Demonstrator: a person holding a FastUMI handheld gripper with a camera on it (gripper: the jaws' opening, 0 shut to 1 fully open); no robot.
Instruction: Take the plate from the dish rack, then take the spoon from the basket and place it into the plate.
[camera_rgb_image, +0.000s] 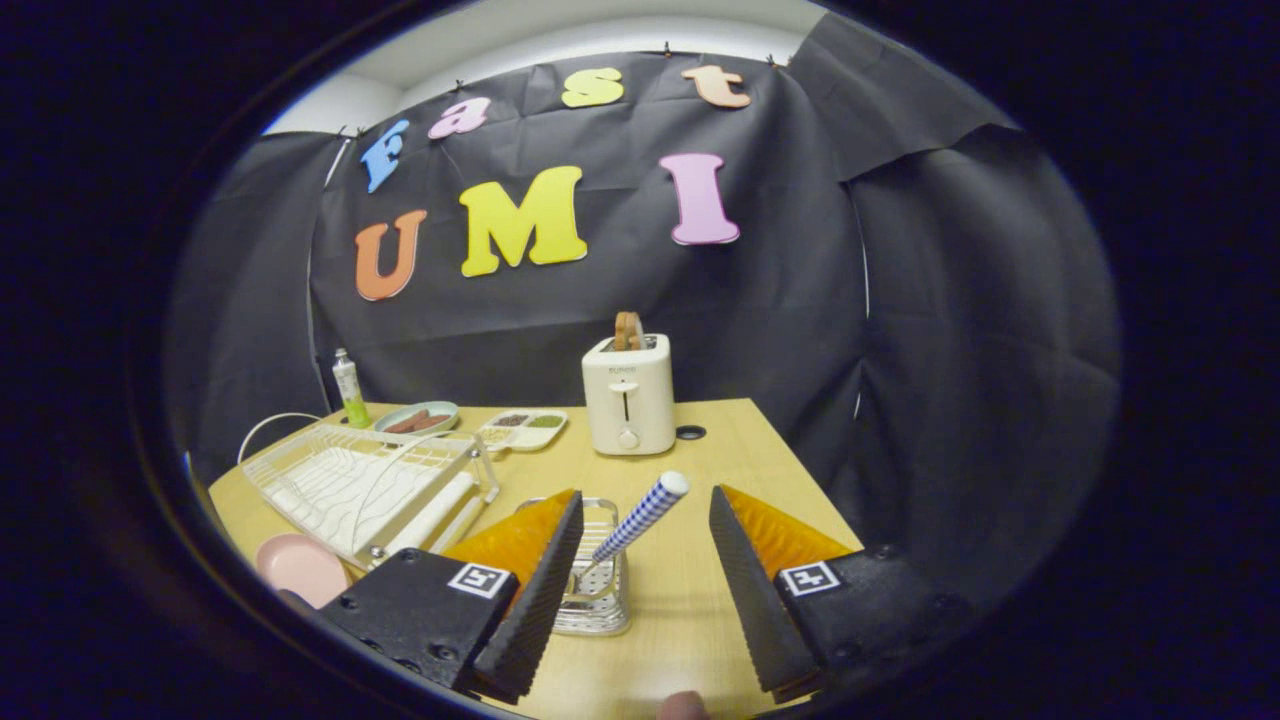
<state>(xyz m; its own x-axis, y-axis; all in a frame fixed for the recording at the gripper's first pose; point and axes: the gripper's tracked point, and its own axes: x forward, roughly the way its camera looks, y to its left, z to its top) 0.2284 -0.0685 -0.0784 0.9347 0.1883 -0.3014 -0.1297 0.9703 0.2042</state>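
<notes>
Since the pink plate (300, 567) already lies flat on the table (730, 440), beside the near corner of the white dish rack (360, 485) and not in it, the first part of the job looks done — the rack itself appears empty of dishes, though its thin wires make that hard to be sure of. What is left is the spoon (640, 520): it stands tilted in the small wire basket (597, 590), its checked handle leaning up and away toward the toaster (629, 395), its bowl down among the wires. The gripper (640, 590) is spread wide with nothing in its grasp, one finger reaching in front of the basket's near side and the other well off to the far side of the handle, so the handle sits in the gap between them without either touching it. By my reckoning the task is about half through — the spoon has yet to be gripped, lifted clear of the basket, carried over past the rack's corner and laid in the plate.
</notes>
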